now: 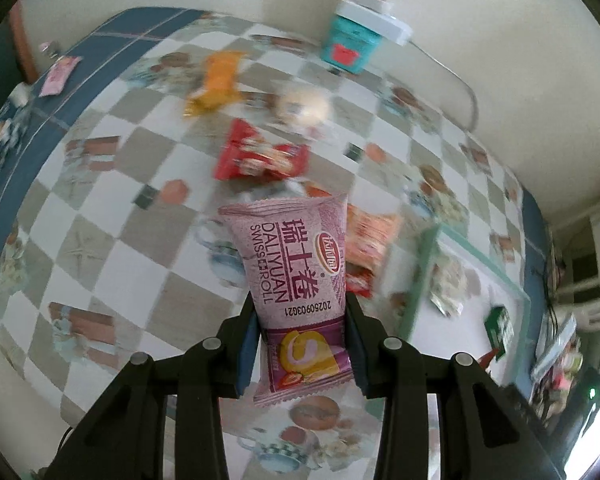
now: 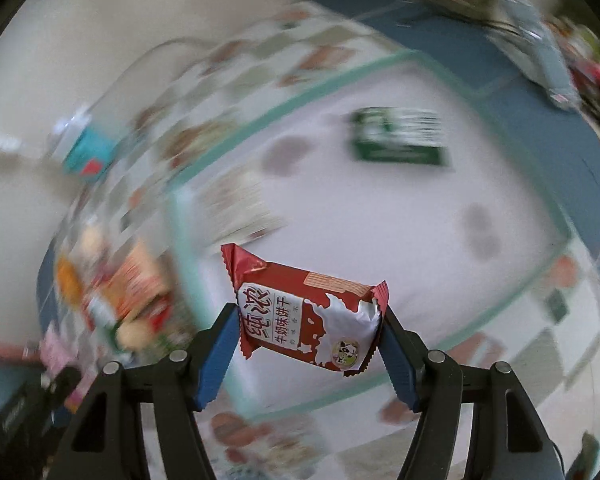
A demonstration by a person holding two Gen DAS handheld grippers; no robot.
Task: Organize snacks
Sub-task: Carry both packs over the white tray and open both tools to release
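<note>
My left gripper (image 1: 302,336) is shut on a pink Swiss roll packet (image 1: 296,264), held above the checked tablecloth. Beyond it lie a red snack packet (image 1: 260,156), an orange packet (image 1: 218,80), a round pale bun (image 1: 306,106) and an orange-red packet (image 1: 370,236). My right gripper (image 2: 310,334) is shut on a red milk biscuit packet (image 2: 308,316), hanging over the white tray with a green rim (image 2: 284,100). In that tray lie a green box (image 2: 400,136) and a blurred pale packet (image 2: 236,208). The same tray (image 1: 416,276) shows at the right of the left wrist view.
A teal and white container (image 1: 360,36) stands at the table's far edge by the wall. A small pink packet (image 1: 60,74) lies on the blue border at the left. Clutter and cables crowd the room beyond the table's right end. The right wrist view is heavily blurred.
</note>
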